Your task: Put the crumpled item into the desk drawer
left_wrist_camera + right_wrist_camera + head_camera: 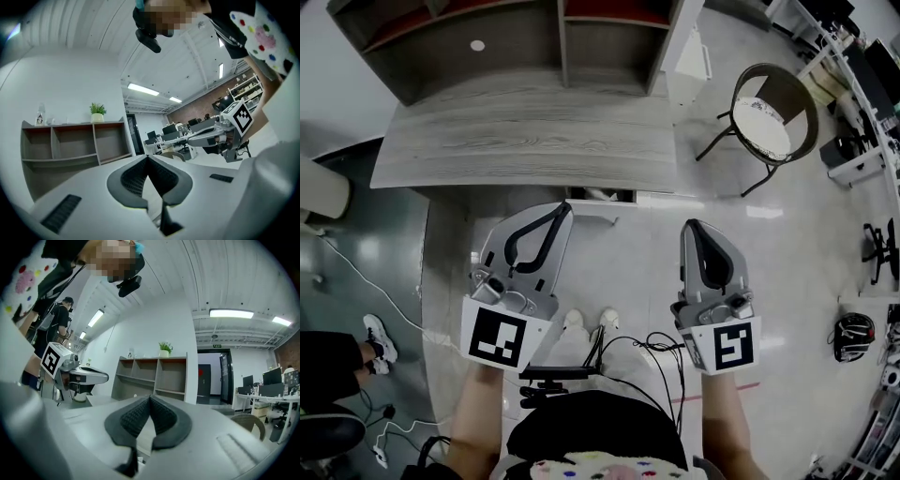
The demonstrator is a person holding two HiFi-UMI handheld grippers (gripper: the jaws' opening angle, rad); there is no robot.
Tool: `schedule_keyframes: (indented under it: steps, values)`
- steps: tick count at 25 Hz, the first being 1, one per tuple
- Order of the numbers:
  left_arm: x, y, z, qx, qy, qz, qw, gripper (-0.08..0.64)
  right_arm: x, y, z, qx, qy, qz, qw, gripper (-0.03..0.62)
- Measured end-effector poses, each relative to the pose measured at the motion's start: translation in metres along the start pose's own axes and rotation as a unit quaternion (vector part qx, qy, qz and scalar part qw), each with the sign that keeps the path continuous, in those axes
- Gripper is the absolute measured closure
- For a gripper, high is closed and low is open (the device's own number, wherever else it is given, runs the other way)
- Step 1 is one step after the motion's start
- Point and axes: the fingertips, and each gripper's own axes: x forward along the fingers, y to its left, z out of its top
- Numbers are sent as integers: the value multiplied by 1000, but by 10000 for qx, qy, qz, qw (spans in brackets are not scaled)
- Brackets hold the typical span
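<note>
The grey wooden desk (525,141) stands ahead of me in the head view. Under its front edge the drawer (600,196) is open by a narrow slit, and something pale shows inside; I cannot tell what it is. My left gripper (561,210) is held up level in front of the desk, shut, with nothing between its pads. My right gripper (691,226) is beside it, also shut and empty. In the left gripper view the jaws (147,158) meet tip to tip. The right gripper view shows the same (150,398). Neither gripper touches the desk.
An open-shelf unit (516,37) sits on the desk's back, with a potted plant (97,111) on top. A round chair (773,117) stands at the right. My shoes (574,320) and cables (647,352) are below. Another person's leg (352,352) is at the left.
</note>
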Motion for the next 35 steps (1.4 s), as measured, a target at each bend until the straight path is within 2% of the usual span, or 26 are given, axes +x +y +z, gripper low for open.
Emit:
schedule_keyframes:
  steps: [5, 12, 18, 23, 28, 35]
  values:
    - [-23, 17, 18, -132, -218, 305, 9992, 554, -6, 9, 23, -82, -258, -13, 9996, 583]
    - [-48, 27, 34, -8, -401, 525, 9978, 554, -14, 18, 40, -95, -415, 23, 9991, 583]
    - [-58, 25, 42, 13, -489, 535, 9974, 554, -13, 24, 45, -93, -434, 138, 9989, 583]
    - [-58, 19, 41, -178, -559, 545, 9968, 554, -17, 18, 47, -120, -453, 90, 9989, 583]
    - [-55, 12, 35, -74, -451, 393, 9982, 554, -16, 19, 44, -175, -394, 137, 9990, 583]
    - [-52, 11, 36, -61, -419, 420, 9982, 554, -17, 19, 46, -228, -383, 173, 9989, 583]
